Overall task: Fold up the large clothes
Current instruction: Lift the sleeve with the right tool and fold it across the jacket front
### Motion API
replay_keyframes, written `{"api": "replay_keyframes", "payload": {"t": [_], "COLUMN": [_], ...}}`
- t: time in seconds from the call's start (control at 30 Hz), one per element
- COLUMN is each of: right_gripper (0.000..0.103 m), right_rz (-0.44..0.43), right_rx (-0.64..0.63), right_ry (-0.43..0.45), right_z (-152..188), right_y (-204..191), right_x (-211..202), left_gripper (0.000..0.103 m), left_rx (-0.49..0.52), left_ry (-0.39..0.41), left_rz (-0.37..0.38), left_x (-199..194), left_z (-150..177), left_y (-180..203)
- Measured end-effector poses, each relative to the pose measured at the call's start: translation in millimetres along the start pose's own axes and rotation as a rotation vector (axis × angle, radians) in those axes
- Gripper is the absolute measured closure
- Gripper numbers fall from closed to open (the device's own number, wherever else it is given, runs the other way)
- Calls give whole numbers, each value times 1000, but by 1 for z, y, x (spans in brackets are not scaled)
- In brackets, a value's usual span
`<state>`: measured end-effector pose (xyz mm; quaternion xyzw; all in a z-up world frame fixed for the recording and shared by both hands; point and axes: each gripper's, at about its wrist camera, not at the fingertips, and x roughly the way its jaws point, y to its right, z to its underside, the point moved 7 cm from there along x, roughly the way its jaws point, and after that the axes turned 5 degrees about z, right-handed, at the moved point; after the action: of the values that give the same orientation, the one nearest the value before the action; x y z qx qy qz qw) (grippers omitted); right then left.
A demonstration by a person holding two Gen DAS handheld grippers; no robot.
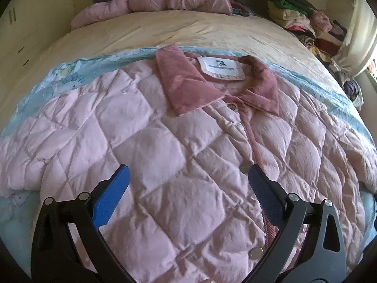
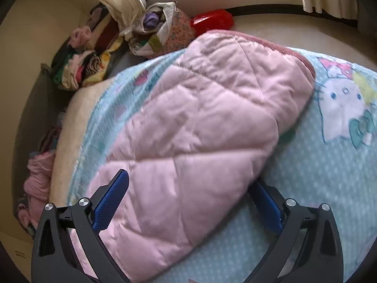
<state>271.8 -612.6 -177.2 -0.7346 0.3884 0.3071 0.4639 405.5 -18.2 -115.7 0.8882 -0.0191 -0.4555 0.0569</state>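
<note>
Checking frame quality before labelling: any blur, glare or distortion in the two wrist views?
Left wrist: sharp on the pink quilted jacket and its collar label; strong fisheye bowing, dark vignette corners, blown-out curtain at right. Right wrist: slight motion blur on the sleeve and the clothes pile; same fisheye bowing, soft daylight, no hard glare.

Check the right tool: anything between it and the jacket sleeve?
Nothing visible. The right tool is open, its blue pads either side of the pale pink quilted jacket sleeve, which lies flat on the light blue cartoon-print blanket. The red plastic item sits beyond the cuff.
</note>
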Motion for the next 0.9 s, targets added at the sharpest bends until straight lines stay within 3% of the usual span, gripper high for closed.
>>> {"api": "replay_keyframes", "payload": {"t": [0.07,0.13,0.17,0.23,0.3,0.4,0.67,0.9], "right_gripper": [23,46,51,74,80,85,87,88], "right_rz": [12,20,19,-11,-56,-141,-362,-474], "right_rx": [-14,-18,-10,-14,-47,-114,-306,-395], "right_ry": [19,25,24,18,30,83,170,190], "right_z": [-7,-14,-16,-21,-24,-28,-7,13], "right_y": [1,3,5,5,-5,-31,-121,-171], "right_x": [1,3,3,1,-8,-35,-115,-164], "left_gripper": [9,9,9,9,9,9,9,9], "left_rx": [-13,-15,-20,-30,-45,-69,-86,-85], "left_ry": [-12,-4,0,7,11,17,58,89], "left_rz": [4,10,12,17,16,24,61,98], "left_x": [-2,-7,-10,-13,-15,-18,-44,-61], "left_z": [-2,-5,-7,-9,-12,-15,-26,-31], "left_y": [-4,-6,-8,-12,-18,-25,-30,-29]}}
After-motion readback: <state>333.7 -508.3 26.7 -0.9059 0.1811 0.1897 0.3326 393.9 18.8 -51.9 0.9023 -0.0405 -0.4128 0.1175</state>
